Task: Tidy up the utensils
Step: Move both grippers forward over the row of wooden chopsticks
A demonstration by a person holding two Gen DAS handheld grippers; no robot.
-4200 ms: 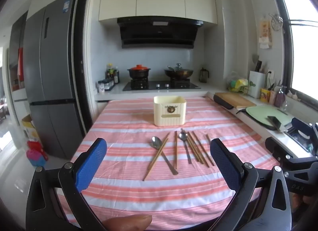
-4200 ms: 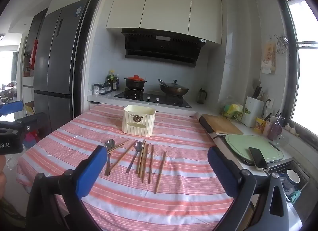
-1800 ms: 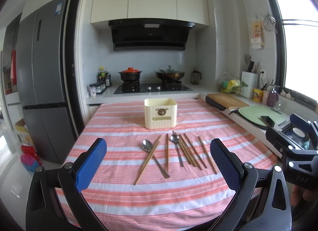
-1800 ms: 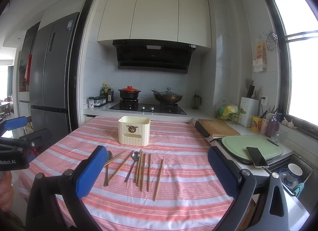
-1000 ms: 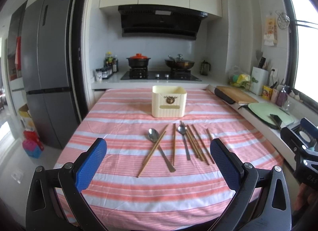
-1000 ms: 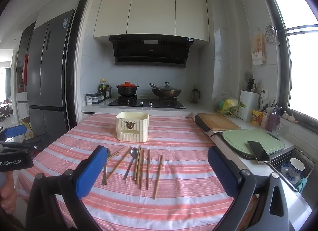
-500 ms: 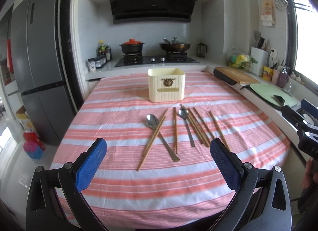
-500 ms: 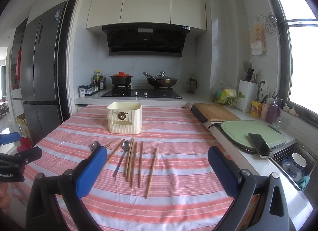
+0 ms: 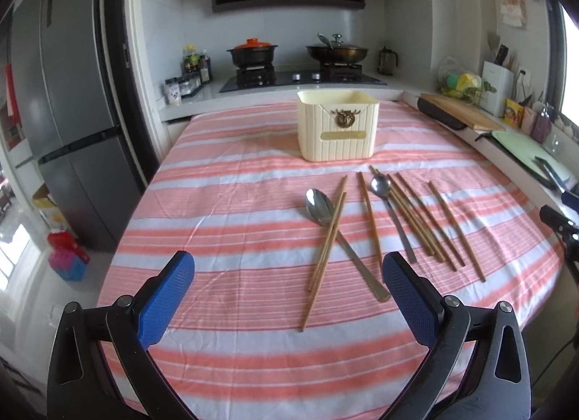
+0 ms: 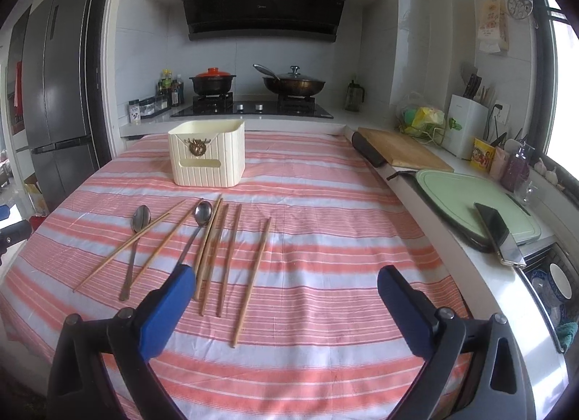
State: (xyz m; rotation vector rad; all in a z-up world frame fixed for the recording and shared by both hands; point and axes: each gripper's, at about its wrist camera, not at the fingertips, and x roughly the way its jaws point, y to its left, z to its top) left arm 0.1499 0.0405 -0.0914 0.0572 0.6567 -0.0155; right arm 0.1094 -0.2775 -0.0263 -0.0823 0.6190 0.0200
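Observation:
A cream utensil box (image 9: 338,130) stands upright on the striped tablecloth (image 9: 224,210); it also shows in the right wrist view (image 10: 208,154). In front of it lie two metal spoons (image 9: 320,204) (image 9: 383,188) and several wooden chopsticks (image 9: 327,246) spread side by side. The same spoons (image 10: 139,221) (image 10: 202,212) and chopsticks (image 10: 255,264) show in the right wrist view. My left gripper (image 9: 289,293) is open and empty above the near table edge, left of the utensils. My right gripper (image 10: 282,304) is open and empty, near the chopsticks' near ends.
A counter runs along the table's right side with a wooden board (image 10: 401,148), a green cutting board (image 10: 470,199) and a phone (image 10: 497,232). A stove with pots (image 9: 296,72) is behind the table. A fridge (image 9: 61,123) stands at the left.
Both grippers have moved forward and tilted down toward the table. The utensils and box look larger and closer. Nothing on the table has moved.

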